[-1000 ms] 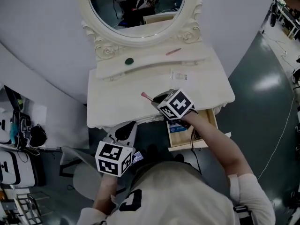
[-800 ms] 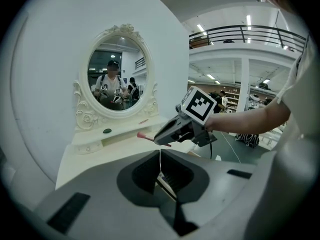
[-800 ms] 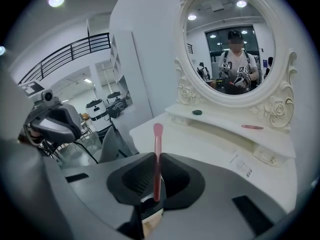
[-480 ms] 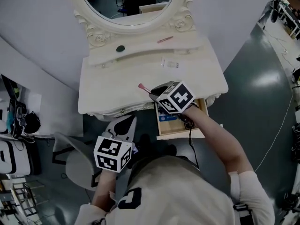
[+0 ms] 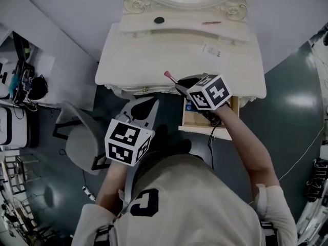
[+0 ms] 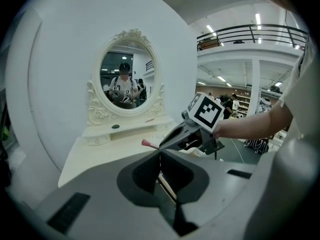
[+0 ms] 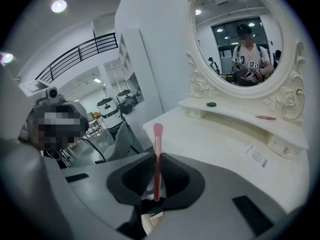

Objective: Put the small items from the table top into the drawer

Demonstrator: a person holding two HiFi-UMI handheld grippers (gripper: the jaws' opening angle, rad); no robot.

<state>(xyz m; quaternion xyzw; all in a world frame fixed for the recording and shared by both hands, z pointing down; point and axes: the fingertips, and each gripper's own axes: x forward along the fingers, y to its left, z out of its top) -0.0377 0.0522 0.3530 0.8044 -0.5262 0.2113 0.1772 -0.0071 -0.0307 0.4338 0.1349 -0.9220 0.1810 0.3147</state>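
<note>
My right gripper (image 5: 180,85) is shut on a thin pink brush (image 5: 169,76), whose tip sticks out over the front edge of the white dressing table (image 5: 133,70). It hovers beside the open wooden drawer (image 5: 205,130). In the right gripper view the pink brush (image 7: 158,149) stands upright between the jaws of the right gripper (image 7: 156,156). My left gripper (image 5: 147,102) is shut and empty, below the table's front edge; the left gripper view shows its jaws (image 6: 160,151) meeting. A dark green round item (image 5: 159,20), a pink pen (image 5: 211,22) and a small white packet (image 5: 210,50) lie on the table.
An oval mirror (image 6: 127,79) in an ornate white frame rises at the table's back. A grey chair (image 5: 77,137) stands left of me, under the table's left end. Something blue (image 5: 190,106) lies in the drawer. Bags and gear (image 5: 20,81) sit at far left.
The right gripper with the pink brush has drawn back toward the table's front edge, by the drawer. The head view has swung, so the table sits higher in it.
</note>
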